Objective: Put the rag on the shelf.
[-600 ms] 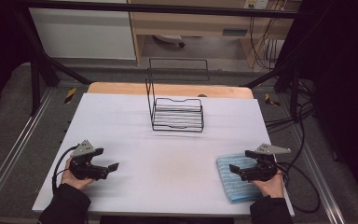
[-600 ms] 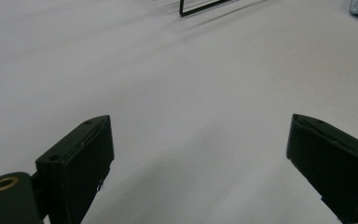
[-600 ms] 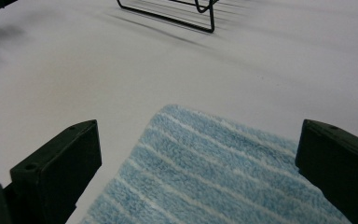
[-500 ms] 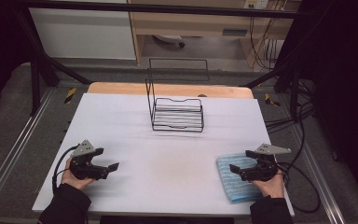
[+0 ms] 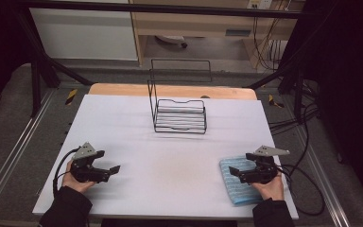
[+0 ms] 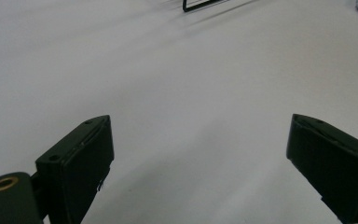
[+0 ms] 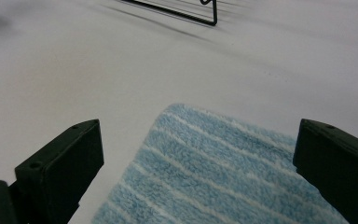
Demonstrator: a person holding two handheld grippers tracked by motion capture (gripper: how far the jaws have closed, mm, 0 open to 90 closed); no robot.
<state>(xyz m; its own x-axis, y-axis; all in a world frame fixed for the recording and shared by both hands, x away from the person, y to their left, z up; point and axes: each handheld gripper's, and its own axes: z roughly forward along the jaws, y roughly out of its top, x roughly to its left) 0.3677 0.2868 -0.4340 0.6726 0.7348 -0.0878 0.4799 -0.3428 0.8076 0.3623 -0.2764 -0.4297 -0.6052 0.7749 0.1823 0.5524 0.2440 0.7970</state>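
On the white table [image 5: 170,161], we hold two grippers low at the near edge, a striped blue towel [image 5: 234,182] under the right one.

Our right gripper [image 5: 235,173] hovers over the towel with its jaws spread wide, nothing between them. Our left gripper [image 5: 113,169] sits well apart at the near left, jaws also wide, over bare table. A black wire rack [image 5: 178,116] stands farther back, near the middle.

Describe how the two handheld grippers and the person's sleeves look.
Both the left gripper and right gripper are black, each with two blocky flat jaws, a grey three-cornered plate on top and a black cable trailing behind. The sleeves are dark.
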